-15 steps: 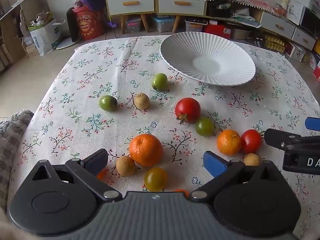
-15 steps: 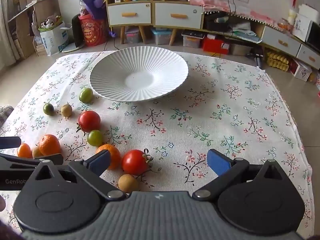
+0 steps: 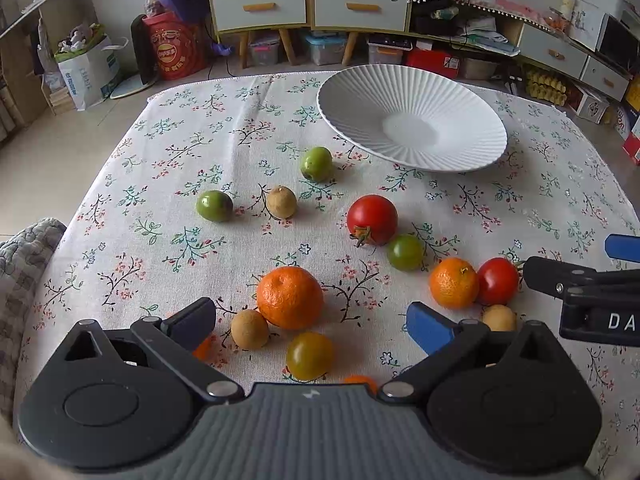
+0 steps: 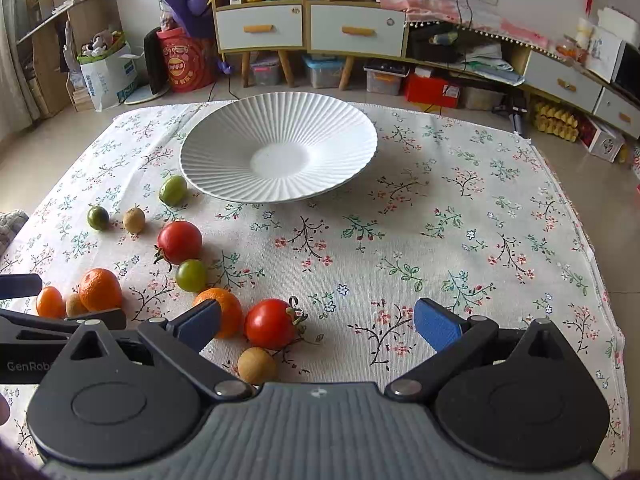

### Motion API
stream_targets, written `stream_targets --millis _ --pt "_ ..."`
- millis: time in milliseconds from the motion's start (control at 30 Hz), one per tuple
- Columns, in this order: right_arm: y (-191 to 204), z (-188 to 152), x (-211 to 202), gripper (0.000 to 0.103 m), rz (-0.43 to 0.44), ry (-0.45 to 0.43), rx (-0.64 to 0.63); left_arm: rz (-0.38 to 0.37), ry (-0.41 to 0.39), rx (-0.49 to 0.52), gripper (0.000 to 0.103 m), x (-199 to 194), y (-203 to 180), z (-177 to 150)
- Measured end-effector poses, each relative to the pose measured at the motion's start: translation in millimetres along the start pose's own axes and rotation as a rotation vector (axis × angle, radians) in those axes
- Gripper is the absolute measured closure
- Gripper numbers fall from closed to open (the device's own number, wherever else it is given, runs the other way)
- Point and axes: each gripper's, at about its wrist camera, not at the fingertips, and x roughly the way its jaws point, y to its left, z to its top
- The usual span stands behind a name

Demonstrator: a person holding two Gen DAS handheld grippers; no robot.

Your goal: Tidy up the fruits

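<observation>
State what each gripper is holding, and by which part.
Nothing is held. The left gripper and right gripper both stand open above the fruit on the tablecloth, pads touching nothing.

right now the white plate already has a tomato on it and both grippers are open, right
Not quite. The white plate holds nothing, as the right wrist view shows; both tomatoes lie on the tablecloth. The left gripper and right gripper are both open.
</observation>
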Motion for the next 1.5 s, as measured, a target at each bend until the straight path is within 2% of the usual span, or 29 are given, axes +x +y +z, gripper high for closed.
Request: stream_targets --millis 800,933,1033,1500 --pt "-1.0 0.0 -0.6 0.0 -0.003 0.014 -0.003 -0.011 0.001 0.005 0.004 -2.2 -2.4 -0.1" --pt "-1.6 0.6 -2.0 0.0 -0.001 -0.007 -0.003 -0.011 0.001 0.006 0.004 -2.2 -2.6 -0.3" --pt "-2.4 -0.6 -2.9 0.0 0.004 -0.054 0.004 -0.012 0.002 0.005 0.004 -2.2 -2.4 -0.2" --pt "-2.9 -1.8 -3.0 0.0 -0.003 -0.072 -0.017 -0.013 -0.001 0.016 0.004 -4.1 -0.6 -2.0"
